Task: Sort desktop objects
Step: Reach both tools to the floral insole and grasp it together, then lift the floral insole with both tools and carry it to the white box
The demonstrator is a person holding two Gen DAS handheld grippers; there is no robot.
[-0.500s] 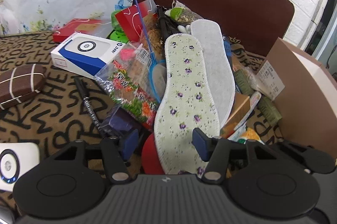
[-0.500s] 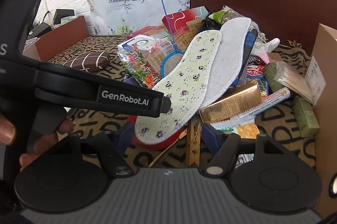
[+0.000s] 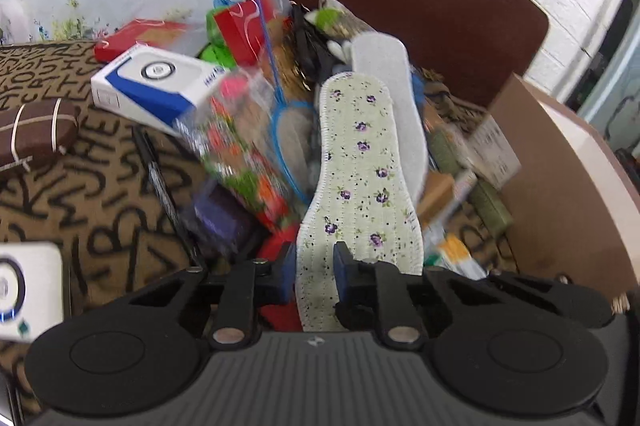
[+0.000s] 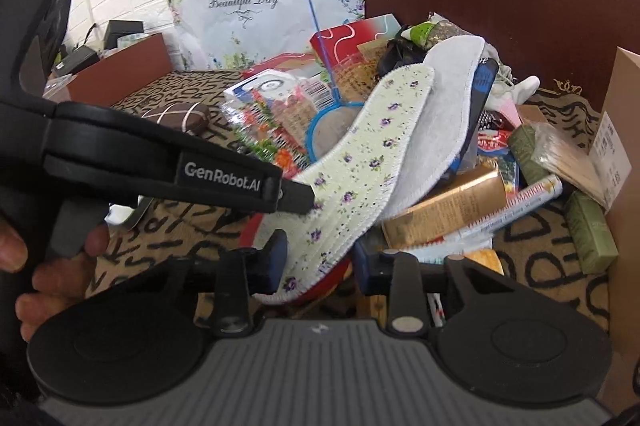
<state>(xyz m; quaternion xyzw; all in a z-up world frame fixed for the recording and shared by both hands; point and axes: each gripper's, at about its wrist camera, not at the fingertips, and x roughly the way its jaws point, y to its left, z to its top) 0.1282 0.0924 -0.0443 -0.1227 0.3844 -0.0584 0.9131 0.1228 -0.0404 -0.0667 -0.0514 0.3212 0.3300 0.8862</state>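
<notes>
A floral insole (image 3: 360,182) lies on top of a heap of desk clutter, with a plain grey insole (image 3: 400,98) beside it. My left gripper (image 3: 314,266) has closed its blue pads on the heel edge of the floral insole. In the right wrist view the floral insole (image 4: 360,162) rises at a slant, its heel held by the left gripper's finger (image 4: 296,198). My right gripper (image 4: 320,262) is open, its fingers either side of the insole's heel end, above a red object (image 4: 320,290).
The heap holds a blue-handled net (image 3: 292,138), a snack bag (image 3: 240,162), a white-blue box (image 3: 156,86), red boxes (image 3: 248,26), a gold box (image 4: 444,206) and a marker (image 4: 520,202). A cardboard box wall (image 3: 560,194) stands right. A black pen (image 3: 160,182) lies left.
My left gripper has closed from wide open onto the floral insole's heel and lifted it slightly. The right gripper has moved a little closer to the heel.
</notes>
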